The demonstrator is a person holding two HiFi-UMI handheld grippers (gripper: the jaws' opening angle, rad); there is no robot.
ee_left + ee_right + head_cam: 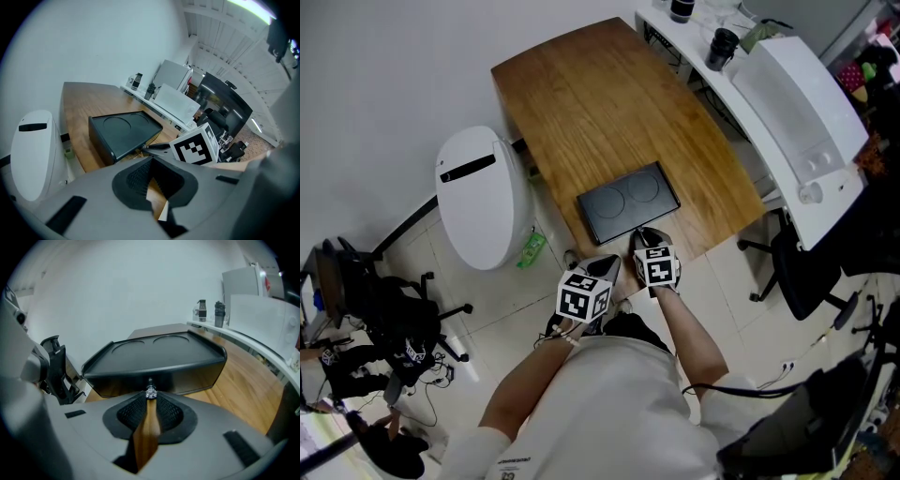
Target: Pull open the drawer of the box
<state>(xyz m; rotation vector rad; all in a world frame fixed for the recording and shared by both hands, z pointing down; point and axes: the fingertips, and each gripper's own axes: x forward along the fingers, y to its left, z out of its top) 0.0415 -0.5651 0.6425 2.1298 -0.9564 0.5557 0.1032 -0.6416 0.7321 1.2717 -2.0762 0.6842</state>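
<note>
**Inspector:** Two grippers are at the near edge of the tabletop (600,103). Where is the box?

**Assessor:** The box (628,202) lies flat by that edge. Its long axis runs across the person's front and its drawer face (187,373) is turned toward them. The knob (150,393) sits dead ahead of the right gripper (150,400), at its very tips. That arm is the nearer one.

**Inspector:** And the fingers?

**Assessor:** The right fingers are closed in on the knob, with only a thin slit behind it. The left gripper (153,161) hangs short of the box's front left corner, fingers drawn together on nothing.

**Inspector:** What does the pull need?

**Assessor:** In my judgement, a straight draw toward the person. The box may slide along with the drawer.
</note>
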